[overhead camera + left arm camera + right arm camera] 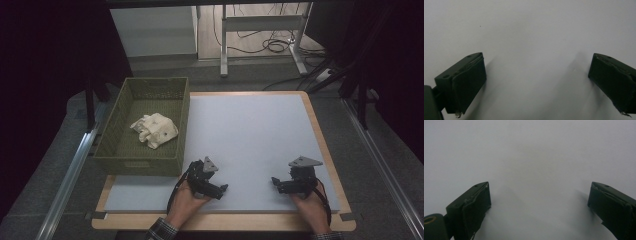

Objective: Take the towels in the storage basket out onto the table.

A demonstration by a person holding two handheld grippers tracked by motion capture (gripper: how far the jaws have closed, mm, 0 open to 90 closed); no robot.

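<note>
Both grippers, left gripper (214, 186) and right gripper (281, 184), rest agape at the table's (250, 130) near edge; the basket's (112, 135) crumpled cloth (154, 129) looks soft, light, best pinched at a raised fold.

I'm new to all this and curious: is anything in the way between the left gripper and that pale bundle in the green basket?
Yes: the green basket's near wall. The cream cloth bundle lies inside the basket, and the left gripper rests low on the white mat in front of it, jaws open and empty. It would probably have to go over the rim.

tool (536, 82) jaws wide apart — pale mat (531, 30)
</note>
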